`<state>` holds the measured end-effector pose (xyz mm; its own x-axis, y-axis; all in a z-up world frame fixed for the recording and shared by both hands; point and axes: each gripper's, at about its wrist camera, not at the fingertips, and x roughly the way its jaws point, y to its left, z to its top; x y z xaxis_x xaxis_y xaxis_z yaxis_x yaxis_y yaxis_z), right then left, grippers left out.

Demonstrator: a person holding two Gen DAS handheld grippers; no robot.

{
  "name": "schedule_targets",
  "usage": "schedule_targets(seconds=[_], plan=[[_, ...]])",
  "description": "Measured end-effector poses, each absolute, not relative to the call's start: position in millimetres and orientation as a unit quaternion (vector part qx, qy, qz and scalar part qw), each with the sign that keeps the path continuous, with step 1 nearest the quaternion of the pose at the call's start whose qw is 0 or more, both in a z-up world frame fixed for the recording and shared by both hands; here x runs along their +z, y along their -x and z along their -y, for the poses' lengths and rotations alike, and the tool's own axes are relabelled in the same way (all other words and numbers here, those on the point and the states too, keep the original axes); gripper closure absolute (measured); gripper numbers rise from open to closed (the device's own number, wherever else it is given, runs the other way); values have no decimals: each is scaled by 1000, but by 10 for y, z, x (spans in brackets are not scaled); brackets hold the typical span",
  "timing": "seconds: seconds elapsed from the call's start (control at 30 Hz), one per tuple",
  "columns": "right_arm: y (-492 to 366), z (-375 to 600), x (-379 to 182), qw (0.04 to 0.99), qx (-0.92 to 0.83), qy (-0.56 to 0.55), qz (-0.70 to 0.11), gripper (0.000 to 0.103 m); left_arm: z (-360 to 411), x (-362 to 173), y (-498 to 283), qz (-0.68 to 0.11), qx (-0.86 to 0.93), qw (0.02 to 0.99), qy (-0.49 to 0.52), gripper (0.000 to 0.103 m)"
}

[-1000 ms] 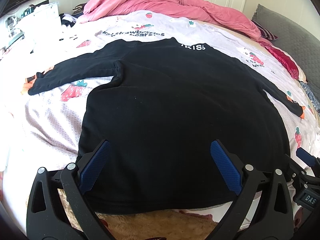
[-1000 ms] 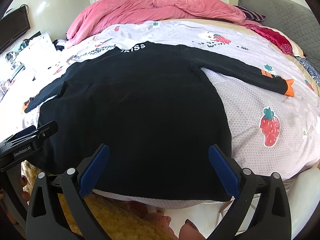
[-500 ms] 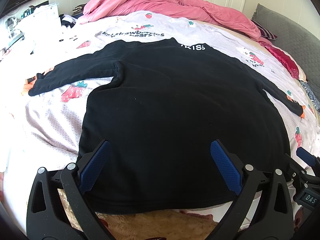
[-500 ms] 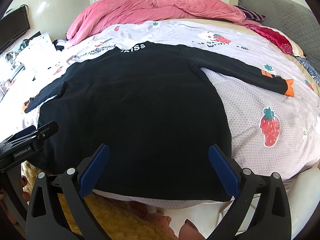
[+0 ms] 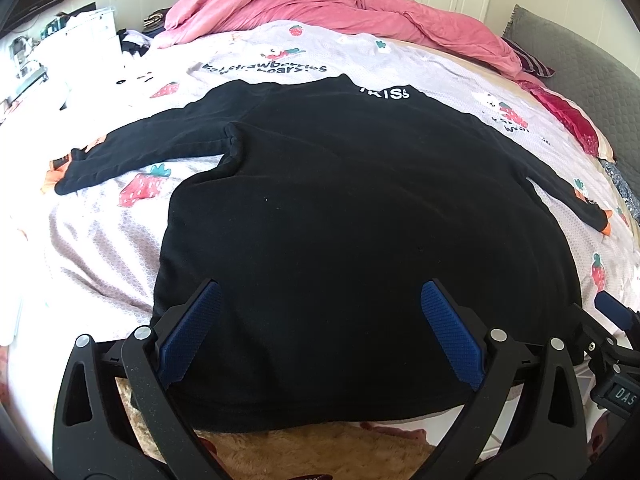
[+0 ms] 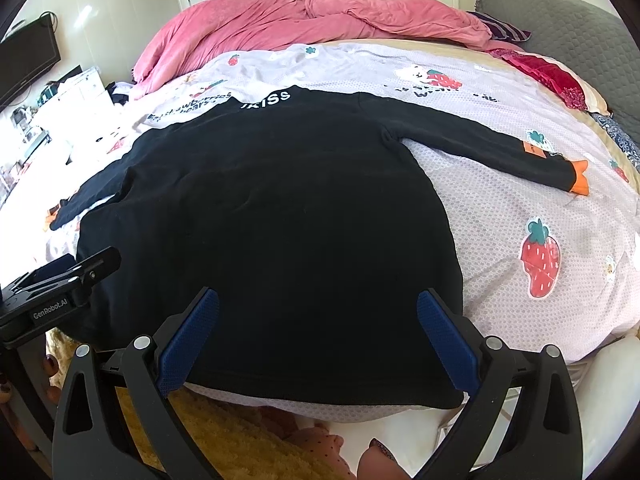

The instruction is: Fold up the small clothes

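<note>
Item: black long-sleeved top [image 5: 340, 220], laid flat on a bed

We record the top spread out on a strawberry-print sheet [image 6: 540, 216], both sleeves stretched sideways, hem at the near edge of the bed, a pink duvet [image 5: 320, 0] bunched beyond it. We note the left gripper [image 5: 320, 328] and the right gripper [image 6: 318, 332] above the hem, each with fingers spread wide and pinching nothing, the cloth lying untouched between their blue pads
</note>
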<state>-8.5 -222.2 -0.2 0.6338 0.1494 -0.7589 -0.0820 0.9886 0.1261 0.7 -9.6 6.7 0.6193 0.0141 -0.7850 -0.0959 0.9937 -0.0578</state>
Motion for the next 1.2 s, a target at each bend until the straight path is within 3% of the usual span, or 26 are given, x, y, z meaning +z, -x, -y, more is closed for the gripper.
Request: schedule_targets(seconds=[1.2], plan=[[-850, 3167, -3, 903, -42, -109, -414, 4, 542, 133, -1159, -457, -17, 889, 31, 9]])
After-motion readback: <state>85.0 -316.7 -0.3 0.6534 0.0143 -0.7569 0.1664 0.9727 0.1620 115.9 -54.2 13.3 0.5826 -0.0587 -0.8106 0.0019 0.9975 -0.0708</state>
